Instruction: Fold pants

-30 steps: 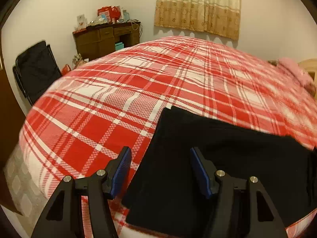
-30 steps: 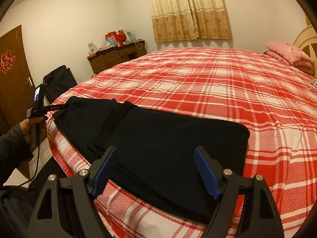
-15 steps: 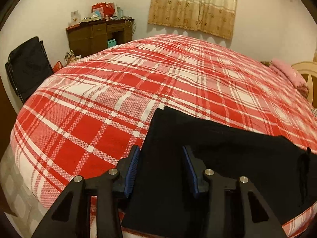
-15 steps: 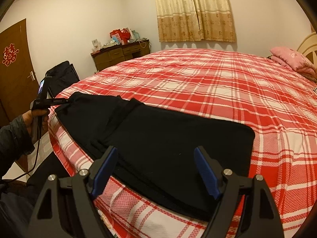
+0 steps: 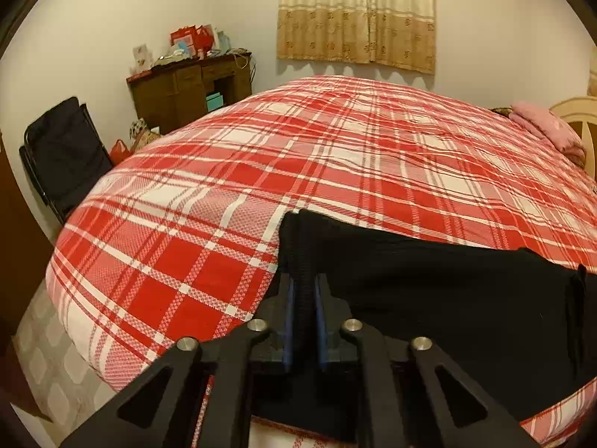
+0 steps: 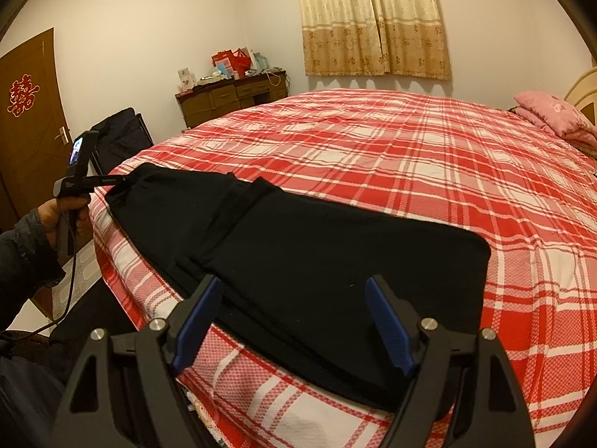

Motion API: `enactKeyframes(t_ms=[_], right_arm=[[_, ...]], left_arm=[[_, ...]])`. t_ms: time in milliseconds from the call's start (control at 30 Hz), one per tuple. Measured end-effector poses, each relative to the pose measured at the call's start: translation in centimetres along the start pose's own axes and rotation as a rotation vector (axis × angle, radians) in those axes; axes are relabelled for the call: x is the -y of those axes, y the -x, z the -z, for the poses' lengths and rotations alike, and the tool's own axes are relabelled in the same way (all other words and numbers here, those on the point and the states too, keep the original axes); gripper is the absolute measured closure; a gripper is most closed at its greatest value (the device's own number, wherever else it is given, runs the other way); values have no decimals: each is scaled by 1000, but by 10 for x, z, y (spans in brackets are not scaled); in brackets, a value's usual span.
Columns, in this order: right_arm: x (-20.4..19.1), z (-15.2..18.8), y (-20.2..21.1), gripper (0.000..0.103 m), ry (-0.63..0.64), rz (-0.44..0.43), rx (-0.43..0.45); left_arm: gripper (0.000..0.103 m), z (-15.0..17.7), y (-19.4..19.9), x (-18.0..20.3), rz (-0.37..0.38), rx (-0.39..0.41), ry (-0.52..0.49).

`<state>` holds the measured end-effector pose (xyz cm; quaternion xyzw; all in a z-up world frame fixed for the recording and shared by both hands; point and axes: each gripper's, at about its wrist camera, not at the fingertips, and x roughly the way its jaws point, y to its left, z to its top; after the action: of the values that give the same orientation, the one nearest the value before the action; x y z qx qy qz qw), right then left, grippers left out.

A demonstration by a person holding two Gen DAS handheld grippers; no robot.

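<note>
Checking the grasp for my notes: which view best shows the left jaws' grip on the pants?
The left wrist view: the left gripper pinches the black pants edge up close. The right wrist view shows it small, far off.

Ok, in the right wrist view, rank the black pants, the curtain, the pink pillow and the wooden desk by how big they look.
Largest to smallest as they look:
1. black pants
2. curtain
3. wooden desk and pink pillow, too alike to rank

The pants lie nearest the camera, which inflates them.
</note>
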<state>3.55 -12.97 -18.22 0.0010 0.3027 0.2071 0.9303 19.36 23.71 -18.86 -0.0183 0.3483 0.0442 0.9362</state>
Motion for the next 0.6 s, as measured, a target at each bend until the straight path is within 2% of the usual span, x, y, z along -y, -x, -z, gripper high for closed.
enactKeyframes(t_ms=[333, 467, 600], right_arm=[[0, 1, -1, 21, 1, 3, -3], [0, 1, -2, 21, 2, 5, -6], [0, 1, -3, 21, 2, 5, -6]], left_arm=[[96, -1, 3, 5, -13, 1, -12], [96, 2, -7, -2, -11, -13, 21], [89, 7, -17, -7, -18, -9, 38]])
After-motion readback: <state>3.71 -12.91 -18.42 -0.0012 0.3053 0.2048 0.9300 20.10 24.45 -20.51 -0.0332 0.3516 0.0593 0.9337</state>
